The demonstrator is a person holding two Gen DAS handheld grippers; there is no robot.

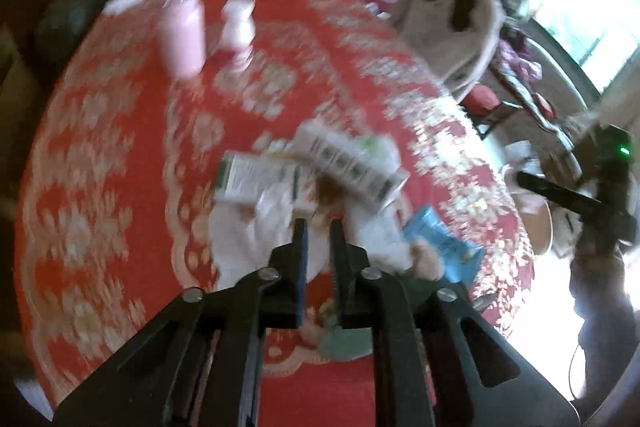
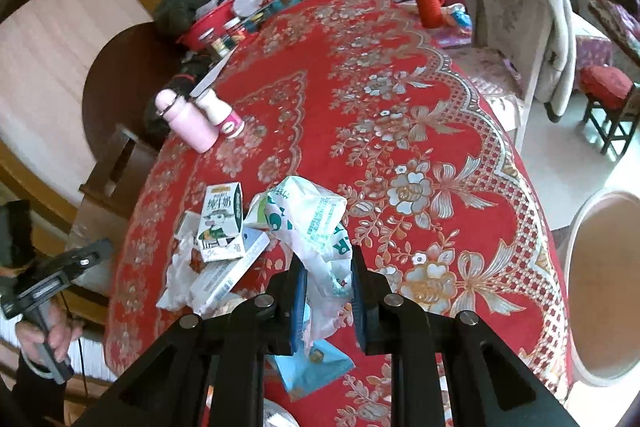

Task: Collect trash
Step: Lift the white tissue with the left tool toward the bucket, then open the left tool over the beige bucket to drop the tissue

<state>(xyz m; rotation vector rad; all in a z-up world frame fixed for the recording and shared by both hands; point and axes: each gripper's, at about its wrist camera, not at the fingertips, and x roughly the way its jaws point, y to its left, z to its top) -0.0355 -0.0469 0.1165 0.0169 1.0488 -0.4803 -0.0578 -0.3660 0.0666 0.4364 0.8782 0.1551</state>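
A pile of trash lies on the red floral tablecloth (image 2: 400,75): a milk carton (image 2: 222,223), a flat white box (image 2: 228,275), crumpled white tissue (image 2: 176,279), a blue wrapper (image 2: 312,371) and a white-green plastic bag (image 2: 316,227). My right gripper (image 2: 326,267) is partly closed around the plastic bag, which passes between its fingers. My left gripper (image 1: 318,227) hovers over the pile with a narrow empty gap between its fingers; its view is blurred, with cartons (image 1: 348,163), tissue (image 1: 256,235) and the blue wrapper (image 1: 444,247) below it.
A pink bottle (image 2: 188,123) and a small white-pink bottle (image 2: 220,113) stand at the table's far left. A red bowl (image 2: 208,23) with clutter sits at the back. A chair with a grey coat (image 2: 520,7) and a round bin (image 2: 600,287) stand to the right.
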